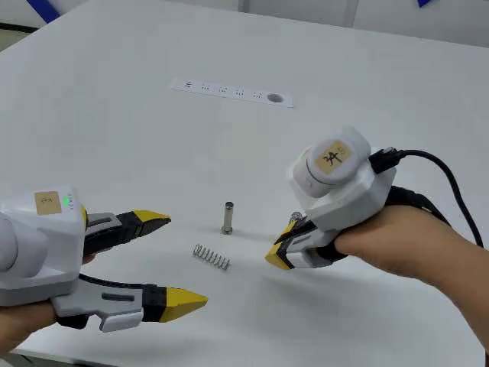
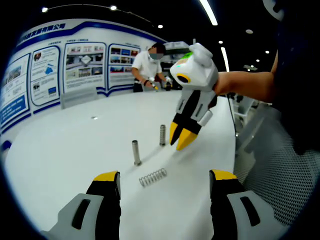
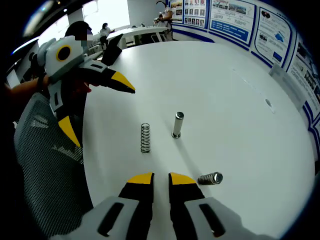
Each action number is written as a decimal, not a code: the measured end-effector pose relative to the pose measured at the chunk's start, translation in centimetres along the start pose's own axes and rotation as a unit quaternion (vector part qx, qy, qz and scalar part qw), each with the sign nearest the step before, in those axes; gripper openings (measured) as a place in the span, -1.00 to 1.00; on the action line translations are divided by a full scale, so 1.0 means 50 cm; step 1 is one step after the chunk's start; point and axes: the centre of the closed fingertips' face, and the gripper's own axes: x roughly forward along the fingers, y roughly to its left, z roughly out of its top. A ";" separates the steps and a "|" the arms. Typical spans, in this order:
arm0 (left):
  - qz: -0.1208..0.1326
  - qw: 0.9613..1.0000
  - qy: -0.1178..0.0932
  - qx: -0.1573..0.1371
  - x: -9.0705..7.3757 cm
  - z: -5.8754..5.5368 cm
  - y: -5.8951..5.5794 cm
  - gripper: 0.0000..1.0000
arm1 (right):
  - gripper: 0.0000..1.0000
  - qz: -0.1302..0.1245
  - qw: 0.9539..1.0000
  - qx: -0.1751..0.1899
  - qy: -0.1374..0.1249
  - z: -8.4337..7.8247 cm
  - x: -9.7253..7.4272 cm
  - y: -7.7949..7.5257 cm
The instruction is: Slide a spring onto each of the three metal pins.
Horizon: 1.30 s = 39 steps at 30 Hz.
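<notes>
My left hand-held gripper [image 1: 186,260] spread, right hand-held gripper [image 1: 276,257] pressed together empty, I must next pinch the spring [image 1: 212,257] for the bare pin [image 1: 228,217].

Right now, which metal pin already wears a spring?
The coil-covered pin beside the right claw; the bare pin stands apart, a loose spring lying nearby.

left tool [image 1: 183,260], right tool [image 1: 275,258]: white w/ yellow-tipped black jaws, tan stickers [image 1: 47,202]; black cable [image 1: 435,164] on right.

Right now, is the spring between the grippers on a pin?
No. The spring lies flat on the table, beside the bare upright pin.
</notes>
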 end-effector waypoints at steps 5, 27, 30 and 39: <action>0.003 1.000 0.000 -0.001 -0.003 0.000 0.003 0.48 | -0.72 0.010 1.000 -0.021 -0.004 0.020 0.018 0.022; 0.004 1.000 0.007 -0.002 0.000 -0.002 0.002 0.47 | -0.70 0.028 0.999 -0.042 -0.004 0.040 0.096 0.051; 0.004 1.000 0.007 -0.003 0.000 -0.003 0.002 0.47 | -0.71 0.028 0.999 -0.044 -0.002 0.040 0.101 0.051; 0.003 1.000 0.008 -0.003 0.000 -0.004 0.002 0.47 | -0.77 0.025 0.998 -0.053 0.003 0.038 0.102 0.046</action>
